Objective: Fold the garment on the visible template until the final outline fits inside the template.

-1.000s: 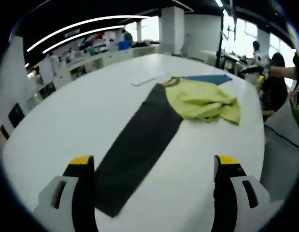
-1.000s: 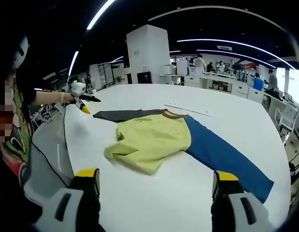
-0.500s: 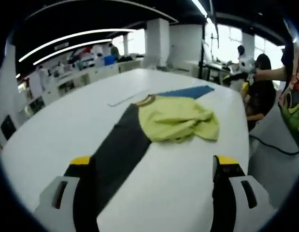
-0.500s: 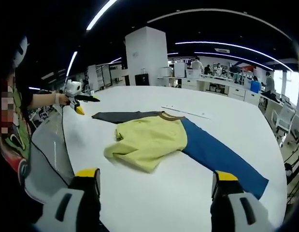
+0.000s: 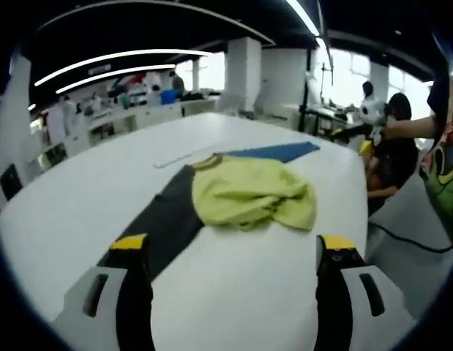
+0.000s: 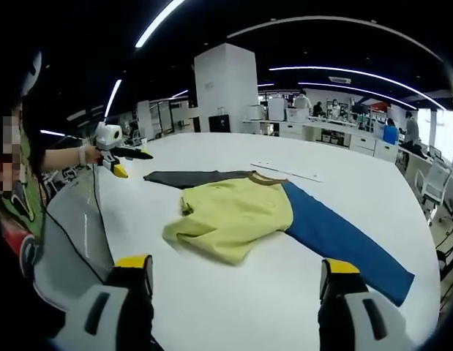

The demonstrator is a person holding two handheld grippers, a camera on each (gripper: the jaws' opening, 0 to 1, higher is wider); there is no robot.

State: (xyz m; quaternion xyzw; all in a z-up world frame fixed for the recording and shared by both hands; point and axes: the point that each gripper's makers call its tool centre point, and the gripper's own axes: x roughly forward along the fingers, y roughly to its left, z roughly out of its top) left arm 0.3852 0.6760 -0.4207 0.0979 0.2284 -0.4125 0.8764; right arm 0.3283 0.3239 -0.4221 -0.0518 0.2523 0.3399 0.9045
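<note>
On the white table [image 6: 211, 307] lies the garment [image 6: 233, 216] — its yellow body is crumpled in the middle, with one dark grey sleeve [image 5: 164, 223] and one blue sleeve [image 6: 343, 238] stretched flat to opposite sides. The left gripper [image 5: 230, 252] hangs above the table near the end of the grey sleeve, its jaws spread wide and holding nothing. The right gripper [image 6: 233, 274] hangs near the table's edge in front of the yellow part, its jaws also spread and empty — the left gripper is seen in the right gripper view too, held in a hand [image 6: 91, 155].

Both grippers, left gripper [image 5: 230, 252] and right gripper [image 6: 236, 269], have white bodies, black jaws, yellow tips.
</note>
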